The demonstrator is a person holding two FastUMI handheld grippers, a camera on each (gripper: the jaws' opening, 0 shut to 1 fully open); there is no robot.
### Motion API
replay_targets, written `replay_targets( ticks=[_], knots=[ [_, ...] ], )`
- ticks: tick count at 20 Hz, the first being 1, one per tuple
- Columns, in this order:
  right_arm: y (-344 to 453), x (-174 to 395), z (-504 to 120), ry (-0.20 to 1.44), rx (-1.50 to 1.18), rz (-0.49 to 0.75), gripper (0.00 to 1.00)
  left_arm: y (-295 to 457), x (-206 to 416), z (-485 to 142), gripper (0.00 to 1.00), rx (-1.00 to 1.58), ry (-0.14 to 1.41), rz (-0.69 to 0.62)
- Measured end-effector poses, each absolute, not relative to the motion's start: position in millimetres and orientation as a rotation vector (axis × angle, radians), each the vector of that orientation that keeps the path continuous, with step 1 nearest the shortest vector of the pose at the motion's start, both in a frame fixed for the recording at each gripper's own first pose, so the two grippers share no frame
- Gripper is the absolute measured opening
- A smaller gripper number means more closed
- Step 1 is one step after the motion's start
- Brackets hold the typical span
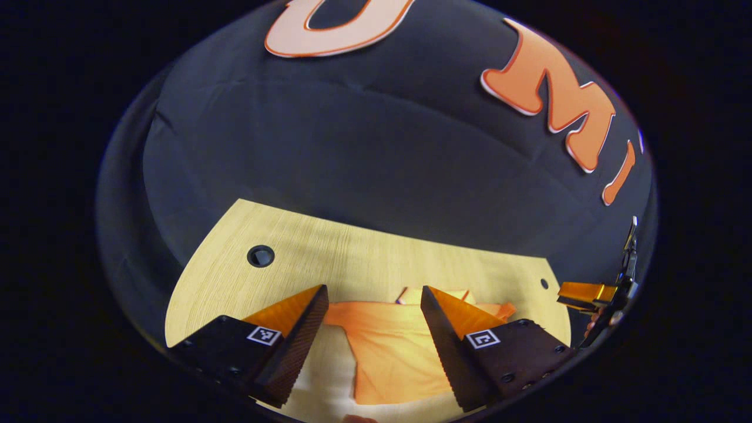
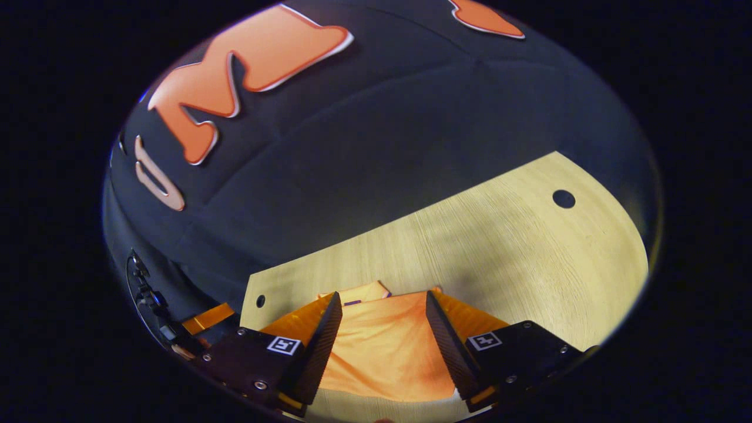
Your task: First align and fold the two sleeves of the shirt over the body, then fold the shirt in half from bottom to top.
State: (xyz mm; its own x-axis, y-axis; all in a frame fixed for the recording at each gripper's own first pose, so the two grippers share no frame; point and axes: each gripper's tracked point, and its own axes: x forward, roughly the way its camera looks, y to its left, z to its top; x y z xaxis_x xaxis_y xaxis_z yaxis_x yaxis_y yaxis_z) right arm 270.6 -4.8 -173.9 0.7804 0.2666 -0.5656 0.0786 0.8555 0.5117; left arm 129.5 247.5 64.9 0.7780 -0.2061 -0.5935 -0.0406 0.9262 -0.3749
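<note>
Left gripper view: the left gripper (image 1: 373,329) hovered spread wide and empty over the orange shirt (image 1: 393,358), which lay flat on the wooden table (image 1: 352,252). The right gripper (image 1: 587,294) hung off to the side.
Right gripper view: the right gripper (image 2: 382,335) was spread too, pinching nothing, above the shirt (image 2: 382,352).
Progress: looked like the sleeves were folded in, bottom-to-top fold left, I'd guess.

Both cameras hover low over the desk (image 1: 364,252), angled forward toward the booth's back wall. Left gripper view looks from the left, right gripper view from the right; both share the orange shirt (image 2: 388,346).
</note>
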Motion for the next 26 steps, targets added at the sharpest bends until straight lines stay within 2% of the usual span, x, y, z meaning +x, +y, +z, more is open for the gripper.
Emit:
replay_targets(
  ticks=[4,7,10,21,23,26],
  knots=[
    [0,241,-138,0.592,0.474,0.136,0.94,239,100,95,0.98,-0.283,0.567,-0.085],
    [3,218,-115,0.526,0.433,0.165,0.96,230,70,126,0.98,-0.307,0.496,-0.069],
    [8,189,-112,0.527,0.423,0.179,0.98,212,41,151,0.98,-0.325,0.447,-0.087],
    [15,114,-47,0.308,0.299,0.184,0.96,181,-36,226,0.97,-0.242,0.279,-0.131],
    [10,105,-24,0.208,0.276,0.168,0.97,177,-47,246,0.96,-0.221,0.232,-0.132],
    [9,84,-10,0.170,0.206,0.171,0.96,175,-57,266,0.97,-0.188,0.154,-0.126]
  ],
)
